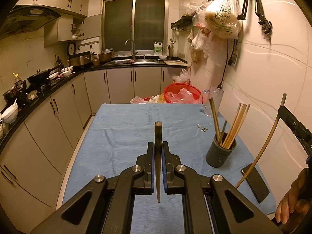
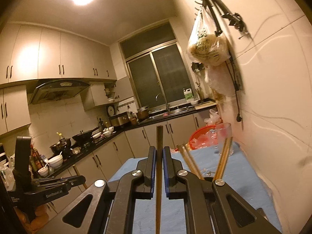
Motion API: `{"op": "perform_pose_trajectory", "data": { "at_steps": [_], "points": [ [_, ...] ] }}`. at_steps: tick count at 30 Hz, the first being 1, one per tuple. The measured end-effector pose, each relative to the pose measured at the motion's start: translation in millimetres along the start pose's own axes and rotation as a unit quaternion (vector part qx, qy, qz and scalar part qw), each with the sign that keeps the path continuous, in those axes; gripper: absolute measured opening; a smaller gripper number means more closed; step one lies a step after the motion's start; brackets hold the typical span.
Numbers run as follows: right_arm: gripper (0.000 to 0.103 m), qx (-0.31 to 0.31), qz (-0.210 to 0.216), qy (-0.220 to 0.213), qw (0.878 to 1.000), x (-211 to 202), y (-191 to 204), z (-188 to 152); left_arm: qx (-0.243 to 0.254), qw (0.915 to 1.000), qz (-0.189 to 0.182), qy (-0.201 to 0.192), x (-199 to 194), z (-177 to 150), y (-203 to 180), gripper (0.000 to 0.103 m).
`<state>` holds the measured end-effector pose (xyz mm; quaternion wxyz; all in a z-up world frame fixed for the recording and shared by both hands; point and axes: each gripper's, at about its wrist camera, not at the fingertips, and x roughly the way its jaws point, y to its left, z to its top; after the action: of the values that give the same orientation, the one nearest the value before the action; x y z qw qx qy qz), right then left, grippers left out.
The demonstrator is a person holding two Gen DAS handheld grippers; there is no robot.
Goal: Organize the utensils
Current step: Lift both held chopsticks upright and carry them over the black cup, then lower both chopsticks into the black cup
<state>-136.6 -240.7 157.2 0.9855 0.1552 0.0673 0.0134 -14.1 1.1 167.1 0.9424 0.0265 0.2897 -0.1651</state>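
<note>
My left gripper (image 1: 158, 146) is shut on a dark wooden chopstick (image 1: 158, 134), held above the blue cloth on the table (image 1: 124, 128). A dark grey holder cup (image 1: 221, 152) with several chopsticks (image 1: 237, 122) stands to its right. My right gripper (image 2: 159, 152) is shut on another chopstick (image 2: 159, 136); this one also shows in the left wrist view (image 1: 271, 134) at the right edge. In the right wrist view the cup's chopsticks (image 2: 224, 156) rise just right of my fingers; the cup itself is hidden. The left gripper (image 2: 58, 182) shows at lower left.
A black phone (image 1: 255, 182) lies on the cloth right of the cup. A clear glass jug (image 1: 214, 99) and a red basket (image 1: 182, 93) stand at the table's far end. Small bits (image 1: 202, 129) lie on the cloth. A wall is close on the right; counters run along the left.
</note>
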Motion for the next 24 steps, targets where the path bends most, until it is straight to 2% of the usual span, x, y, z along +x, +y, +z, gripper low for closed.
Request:
{"op": "perform_pose_trajectory", "data": {
  "at_steps": [14, 24],
  "points": [
    [0.007, 0.012, -0.041, -0.025, 0.999, -17.3, -41.3, 20.7, 0.021, 0.9982, -0.056, -0.009, -9.8, 34.3, -34.6, 0.007],
    [0.007, 0.023, -0.052, -0.046, 0.997, -21.2, -67.6, 47.9, 0.034, 0.9901, -0.134, -0.026, -31.7, 74.2, -68.0, 0.007]
  ]
}}
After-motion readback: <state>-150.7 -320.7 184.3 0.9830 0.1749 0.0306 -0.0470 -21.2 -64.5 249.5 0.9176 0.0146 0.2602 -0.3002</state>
